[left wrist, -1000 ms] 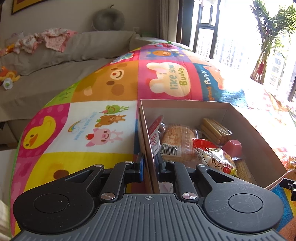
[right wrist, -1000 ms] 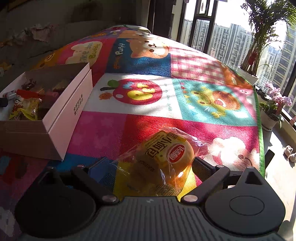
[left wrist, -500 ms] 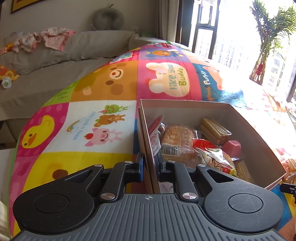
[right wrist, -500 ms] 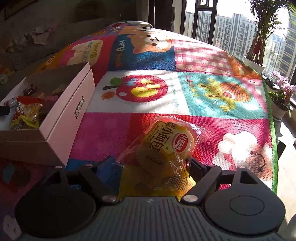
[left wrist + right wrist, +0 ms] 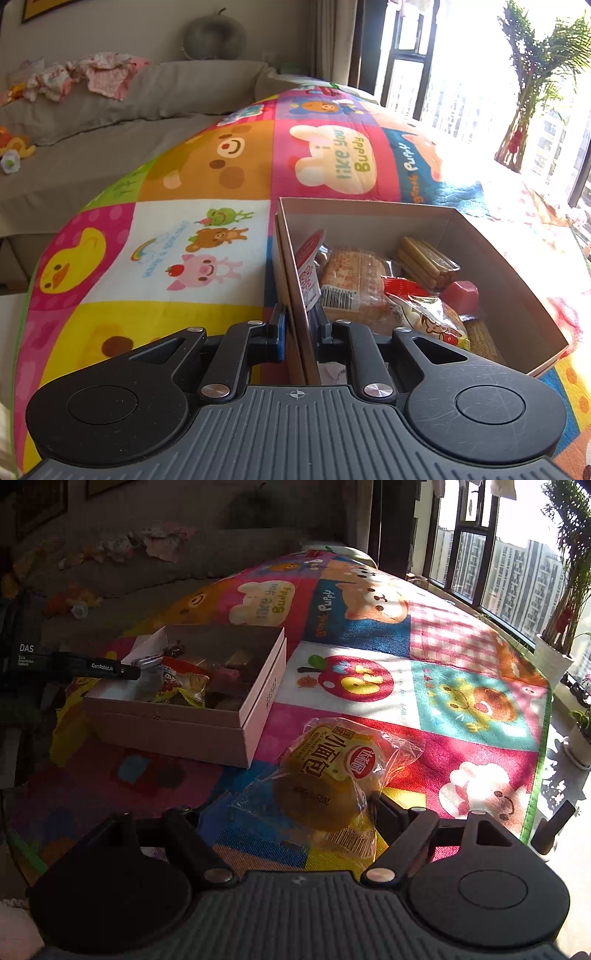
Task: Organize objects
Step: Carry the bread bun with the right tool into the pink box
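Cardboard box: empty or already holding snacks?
Partly filled. The cardboard box holds several wrapped snacks; its far end looks bare.

Colourful cartoon play mat (image 5: 369, 635), open snack box (image 5: 258, 709) resting on it

Patchwork play mat (image 5: 192, 258) of pink, yellow, orange, white and blue cartoon-animal squares; pale pink box (image 5: 258, 709) with brown interior at its 9 o'clock; yellow bread packet (image 5: 332, 771) bearing a red logo; grey sofa (image 5: 110, 140).
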